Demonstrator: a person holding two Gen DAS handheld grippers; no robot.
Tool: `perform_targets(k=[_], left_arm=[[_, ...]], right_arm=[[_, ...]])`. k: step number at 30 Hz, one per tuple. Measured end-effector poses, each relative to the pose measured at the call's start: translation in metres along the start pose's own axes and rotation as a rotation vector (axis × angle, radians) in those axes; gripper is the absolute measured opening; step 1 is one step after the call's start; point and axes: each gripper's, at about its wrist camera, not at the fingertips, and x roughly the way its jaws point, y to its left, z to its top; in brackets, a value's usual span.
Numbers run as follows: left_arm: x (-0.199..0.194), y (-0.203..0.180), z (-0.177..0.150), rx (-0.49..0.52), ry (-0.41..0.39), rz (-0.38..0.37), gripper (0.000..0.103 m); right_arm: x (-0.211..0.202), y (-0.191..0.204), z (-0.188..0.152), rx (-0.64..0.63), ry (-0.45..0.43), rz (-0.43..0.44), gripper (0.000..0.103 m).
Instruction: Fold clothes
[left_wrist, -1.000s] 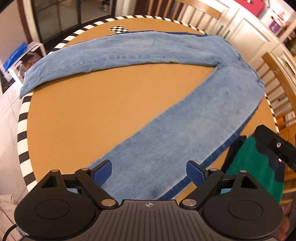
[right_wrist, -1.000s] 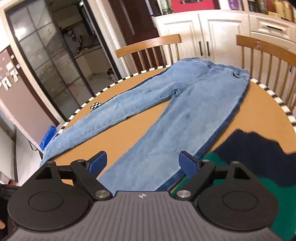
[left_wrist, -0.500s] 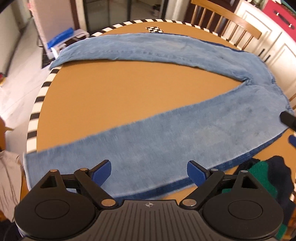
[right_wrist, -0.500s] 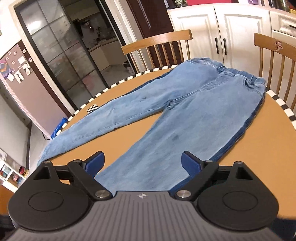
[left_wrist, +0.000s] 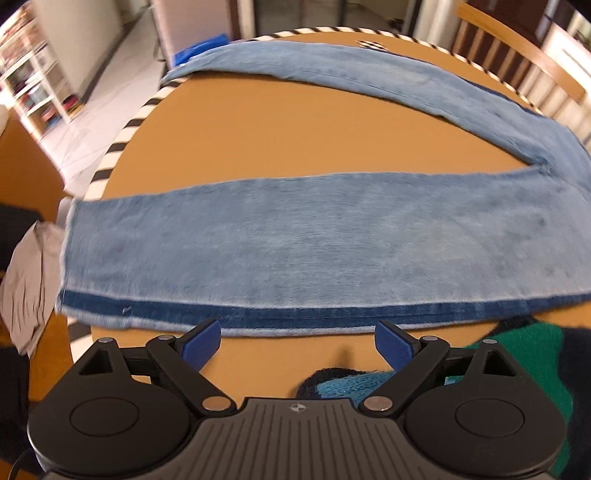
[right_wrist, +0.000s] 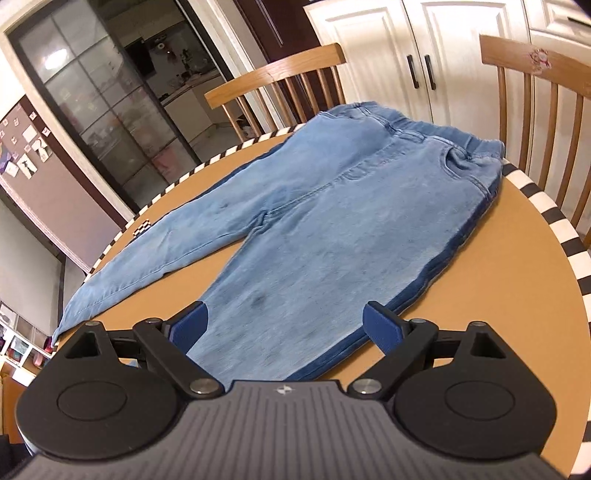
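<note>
Both the left gripper and right gripper gape empty over seemingly label-free jeans.

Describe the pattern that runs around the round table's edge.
Alternating black and white stripes ring the table edge; the right wrist view shows them best, beside the jeans.

Left gripper and right gripper, black linkage arms, blue padded fingers, silver pivot screws, ribbed grey housing, round black discs
</note>
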Motion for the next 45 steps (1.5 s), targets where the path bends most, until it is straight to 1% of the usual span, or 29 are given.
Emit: perform_targets(k=[2,4,6,9,11,14,16,18,19,23,27,30,36,39,42,45], left_arm=[[0.002,0.005,-0.004,-0.069,0.006,-0.012,0.093],[0.005,0.013,-0.008,-0.160,0.027,-0.044,0.093],[0.009,0.020,-0.012,-0.228,0.039,-0.079,0.093],[0.014,0.030,-0.017,-0.305,0.036,-0.084,0.093],[0.015,0.036,-0.019,-0.354,0.012,-0.080,0.093],[0.018,0.046,-0.021,-0.432,-0.022,-0.099,0.093],[0.018,0.056,-0.024,-0.518,-0.045,-0.128,0.093],[0.018,0.069,-0.029,-0.629,-0.086,-0.172,0.094],[0.019,0.075,-0.030,-0.667,-0.106,-0.194,0.094],[0.021,0.087,-0.030,-0.728,-0.155,-0.239,0.096],[0.023,0.095,-0.032,-0.801,-0.165,-0.288,0.100],[0.025,0.102,-0.034,-0.858,-0.173,-0.321,0.103],[0.029,0.116,-0.046,-0.982,-0.200,-0.383,0.103],[0.032,0.121,-0.048,-1.024,-0.216,-0.417,0.103],[0.033,0.120,-0.048,-1.037,-0.217,-0.427,0.103],[0.034,0.117,-0.048,-1.050,-0.203,-0.441,0.103]], right_arm=[[0.005,-0.007,0.001,0.004,0.012,-0.004,0.092],[0.009,-0.012,0.002,0.006,0.024,-0.006,0.092],[0.013,-0.016,0.002,0.008,0.034,-0.006,0.092],[0.018,-0.021,0.002,0.023,0.044,0.003,0.092],[0.020,-0.025,0.001,0.046,0.051,0.019,0.092],[0.025,-0.035,-0.001,0.085,0.064,0.026,0.092],[0.028,-0.044,-0.002,0.128,0.076,0.028,0.092],[0.031,-0.056,-0.002,0.185,0.088,0.033,0.092],[0.031,-0.062,-0.001,0.213,0.089,0.031,0.092],[0.034,-0.084,0.004,0.321,0.085,0.028,0.092],[0.040,-0.104,0.005,0.446,0.071,0.079,0.093],[0.047,-0.114,0.006,0.505,0.041,0.116,0.093],[0.058,-0.129,0.011,0.565,-0.013,0.180,0.093],[0.062,-0.138,0.012,0.629,-0.038,0.210,0.093],[0.066,-0.141,0.015,0.676,-0.051,0.222,0.093],[0.068,-0.139,0.014,0.667,-0.055,0.223,0.093]])
